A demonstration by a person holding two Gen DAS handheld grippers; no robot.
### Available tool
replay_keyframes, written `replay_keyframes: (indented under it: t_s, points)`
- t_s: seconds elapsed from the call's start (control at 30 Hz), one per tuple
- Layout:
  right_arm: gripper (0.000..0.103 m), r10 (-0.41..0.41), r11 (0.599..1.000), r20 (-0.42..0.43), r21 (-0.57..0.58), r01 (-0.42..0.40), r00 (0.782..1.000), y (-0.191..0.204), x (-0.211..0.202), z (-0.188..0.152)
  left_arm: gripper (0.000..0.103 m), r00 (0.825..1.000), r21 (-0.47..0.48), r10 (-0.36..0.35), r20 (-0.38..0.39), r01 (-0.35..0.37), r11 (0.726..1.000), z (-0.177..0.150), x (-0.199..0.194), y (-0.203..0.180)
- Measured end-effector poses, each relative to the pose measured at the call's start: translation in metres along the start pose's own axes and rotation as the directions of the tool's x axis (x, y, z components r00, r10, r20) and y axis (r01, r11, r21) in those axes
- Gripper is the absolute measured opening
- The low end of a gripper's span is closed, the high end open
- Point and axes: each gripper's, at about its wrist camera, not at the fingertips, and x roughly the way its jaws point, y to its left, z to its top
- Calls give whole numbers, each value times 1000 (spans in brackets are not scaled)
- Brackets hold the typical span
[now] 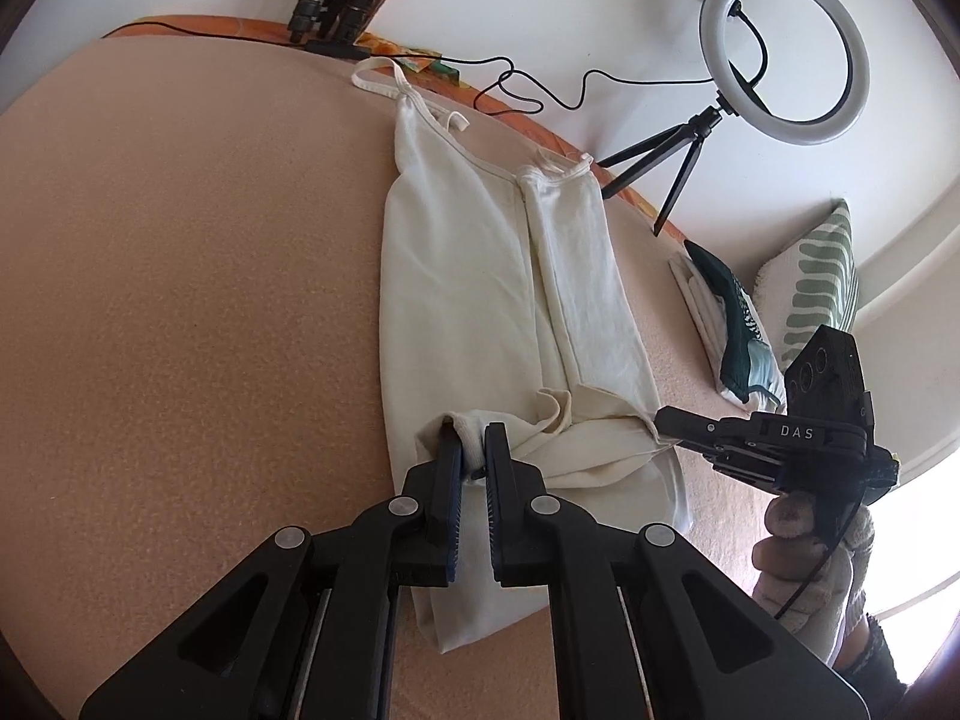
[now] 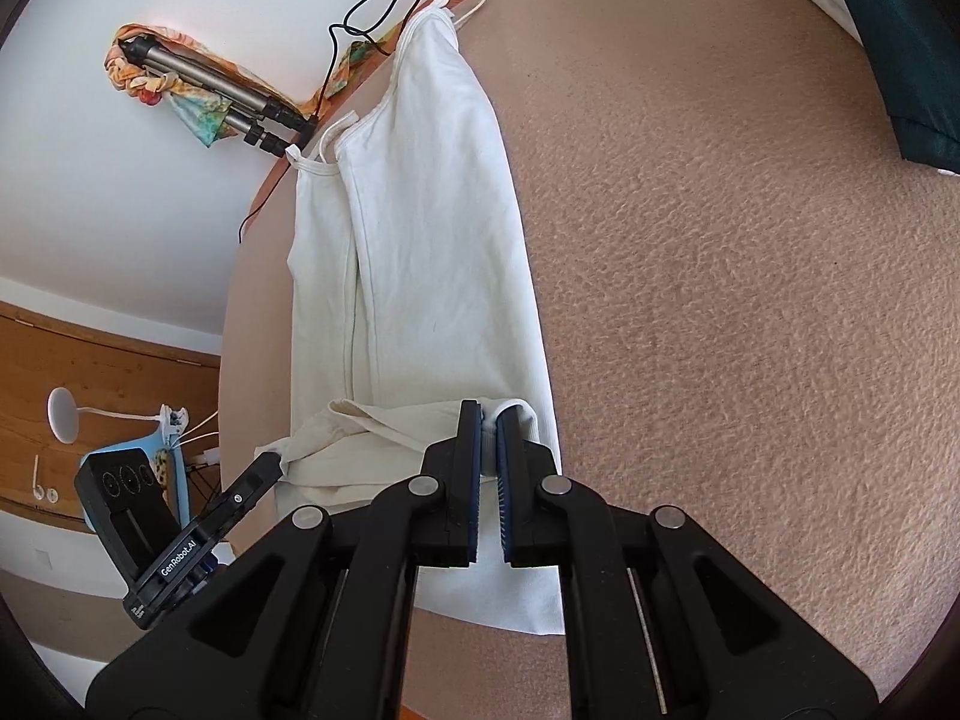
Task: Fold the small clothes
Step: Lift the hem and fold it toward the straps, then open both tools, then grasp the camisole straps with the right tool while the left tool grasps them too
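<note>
A white strappy top (image 1: 468, 276) lies lengthwise on the pink surface (image 1: 180, 300), its sides folded inward. Its hem end is lifted and turned over toward the straps. My left gripper (image 1: 473, 438) is shut on one hem corner. My right gripper (image 2: 489, 420) is shut on the other hem corner of the top (image 2: 420, 240). The right gripper also shows in the left wrist view (image 1: 666, 420), touching the cloth at its right edge. The left gripper shows in the right wrist view (image 2: 270, 465) at the cloth's left edge.
A ring light on a small tripod (image 1: 780, 54) stands at the far right edge, its cable trailing along the edge. Larger tripod legs (image 1: 330, 0) stand at the far edge. A stack of folded clothes (image 1: 726, 324) and a leaf-patterned cushion (image 1: 822, 276) lie to the right.
</note>
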Motion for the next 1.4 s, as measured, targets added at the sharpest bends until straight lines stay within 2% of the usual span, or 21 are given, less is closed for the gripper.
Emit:
replay_keyframes:
  t_s: [0.1, 0.17, 0.23, 0.3, 0.37, 0.43, 0.53, 0.6, 0.7, 0.97, 1.13, 1.27, 1.37, 1.4]
  points:
    - [13, 4, 1000, 16, -3, -4, 1000, -3, -10, 2, 43, 999, -7, 18, 30, -17, 1000, 4, -12, -1]
    - [27, -8, 1000, 55, -28, 10, 998, -2, -22, 2, 44, 997, 14, 26, 76, -27, 1000, 3, -24, -3]
    - [28, -10, 997, 92, -73, 17, 996, 3, -36, -1, 43, 994, 69, 20, 105, -28, 997, 0, -35, -10]
    - [28, 12, 989, 91, -151, 2, 996, 13, -44, -6, 41, 994, 128, 11, 107, -25, 991, -7, -40, -19]
    - [28, 26, 973, 60, -230, -12, 998, 25, -44, -15, 37, 996, 174, 3, 86, -18, 985, -16, -39, -28]
    - [28, 38, 958, -1, -284, -37, 999, 34, -37, -25, 24, 999, 194, -14, 51, 4, 981, -26, -35, -33]
    - [24, 31, 935, -77, -349, -56, 997, 44, -20, -39, 23, 1000, 228, -19, 2, 18, 973, -34, -26, -40]
    - [22, -5, 920, -92, -390, -31, 996, 47, -8, -45, 23, 1000, 237, -2, -15, 6, 972, -34, -17, -40]
    - [21, -34, 919, -101, -395, -9, 994, 47, 8, -46, 23, 999, 227, 14, -42, -4, 974, -28, -1, -36]
    - [20, -56, 923, -24, -382, 42, 998, 51, 13, -25, 23, 998, 224, 70, -1, -68, 972, -6, 15, -28]
    - [20, -134, 929, 57, -341, 146, 989, 43, 9, -9, 23, 987, 249, 146, 71, -160, 955, 11, 18, -26]
    - [20, -181, 921, 117, -328, 210, 976, 40, -2, 0, 23, 983, 207, 158, 99, -175, 963, 28, 14, -16]
    - [20, -203, 903, 159, -351, 247, 966, 44, -11, 9, 29, 981, 185, 156, 111, -175, 967, 41, 13, -10]
    - [21, -199, 901, 162, -357, 245, 967, 44, -13, 13, 39, 981, 179, 153, 116, -173, 969, 46, 12, -8]
